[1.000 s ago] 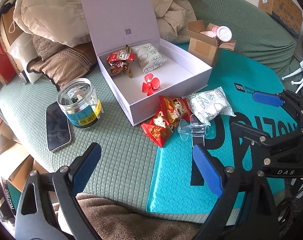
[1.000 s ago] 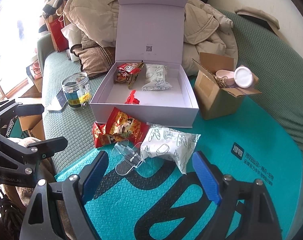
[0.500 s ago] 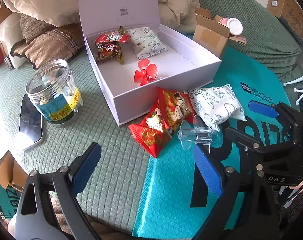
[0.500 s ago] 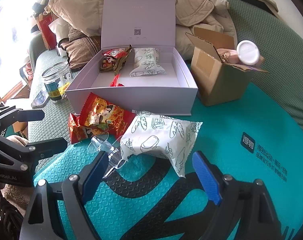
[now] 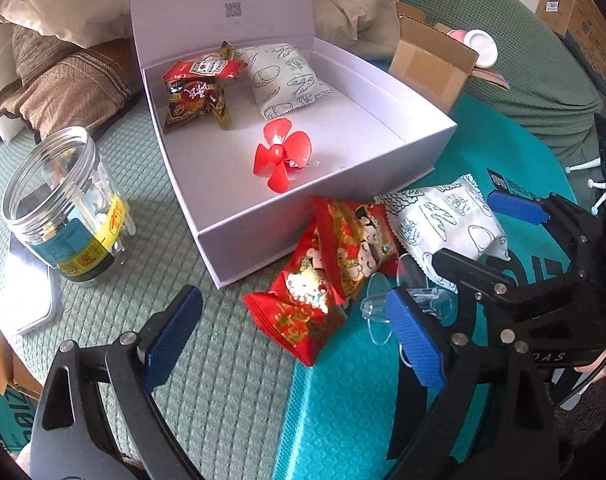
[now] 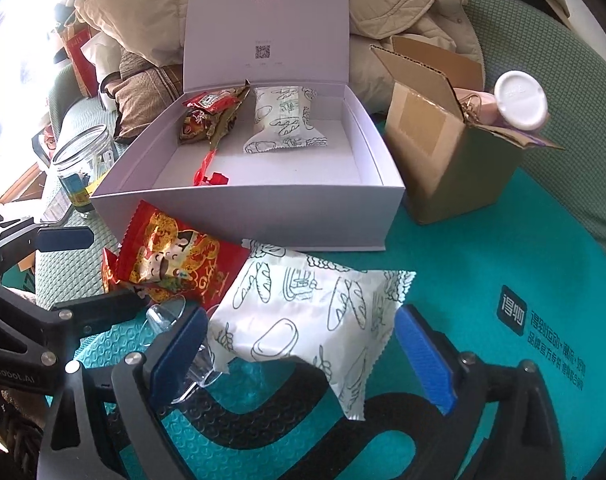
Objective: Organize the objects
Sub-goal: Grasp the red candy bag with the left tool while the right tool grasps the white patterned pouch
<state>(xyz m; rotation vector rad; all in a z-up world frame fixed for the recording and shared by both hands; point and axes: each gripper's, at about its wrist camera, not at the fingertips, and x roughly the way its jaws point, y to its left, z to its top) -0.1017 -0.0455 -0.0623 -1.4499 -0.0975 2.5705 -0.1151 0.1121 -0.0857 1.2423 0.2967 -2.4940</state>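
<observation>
An open white box [image 5: 415,148] [image 6: 263,216] holds a red snack packet [image 5: 195,92], a white bread packet [image 5: 283,76] and a red propeller [image 5: 281,154]. In front of it lie red snack packets [image 5: 327,276] [image 6: 171,264], a white bread packet [image 5: 447,216] [image 6: 315,316] and a clear plastic piece [image 5: 383,308] [image 6: 175,316]. My left gripper [image 5: 295,340] is open just short of the red packets. My right gripper [image 6: 299,356] is open with its pads on either side of the white bread packet.
A clear jar [image 5: 67,216] and a phone [image 5: 27,292] sit left of the box. A cardboard box [image 6: 451,148] with a white-capped bottle [image 6: 519,100] stands to the right. Coats and pillows [image 6: 135,8] pile behind. A teal mailer [image 6: 483,288] lies underneath.
Both grippers have moved forward and lower toward the packets in front of the box. The right gripper's pads now flank the white bread packet. Both stay open.
</observation>
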